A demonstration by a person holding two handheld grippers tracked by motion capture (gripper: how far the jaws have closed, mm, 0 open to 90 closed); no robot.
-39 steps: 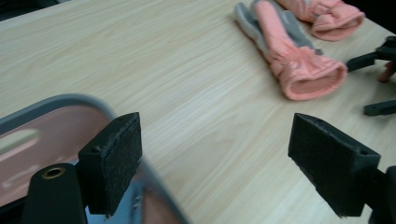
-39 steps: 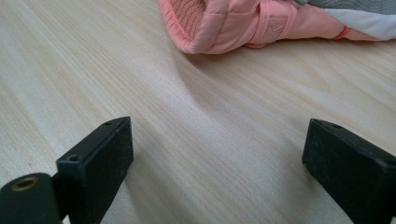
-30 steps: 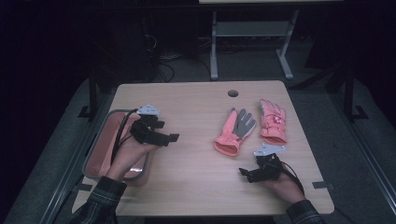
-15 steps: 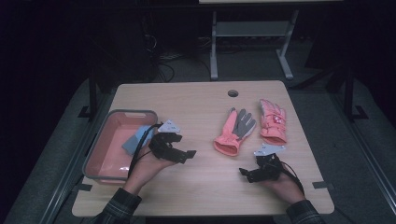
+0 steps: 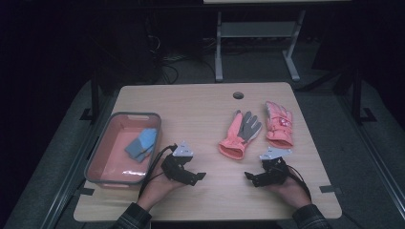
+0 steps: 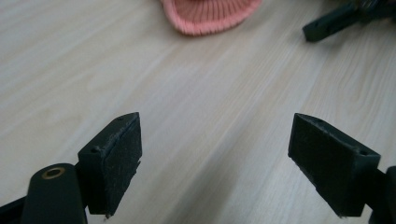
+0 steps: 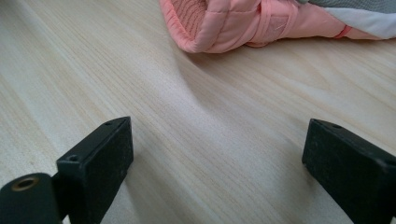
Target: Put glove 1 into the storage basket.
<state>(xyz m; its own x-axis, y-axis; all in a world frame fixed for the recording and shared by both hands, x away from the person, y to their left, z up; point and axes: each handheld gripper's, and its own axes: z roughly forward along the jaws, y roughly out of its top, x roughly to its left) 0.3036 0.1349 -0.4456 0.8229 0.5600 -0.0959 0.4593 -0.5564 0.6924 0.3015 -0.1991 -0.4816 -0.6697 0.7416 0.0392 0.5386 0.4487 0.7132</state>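
— Where do the gloves lie at this point?

— The pink padded glove with a grey palm lies flat a little right of the middle of the pale wooden surface, its knitted cuff toward the near edge. A second pink padded glove lies just beside it, closer to the right edge. A blue folded cloth piece sits in the pink shallow plastic tub with a grey rim at the left edge.

— And the grippers?

— The left gripper hovers near the front edge, just right of the tub, jaws spread wide with nothing between them. The right gripper sits low in front of the grey-palmed glove, jaws equally wide and empty; its own camera shows the cuff straight ahead.

— How would that glove handle?

— Soft, light and floppy, I'd judge. It will sag once lifted, and the smooth shell may slide. The ribbed cuff looks the best place to pinch: thicker and grippier.

— Any writing?

— Small white marks on the far glove's back, too small to read.
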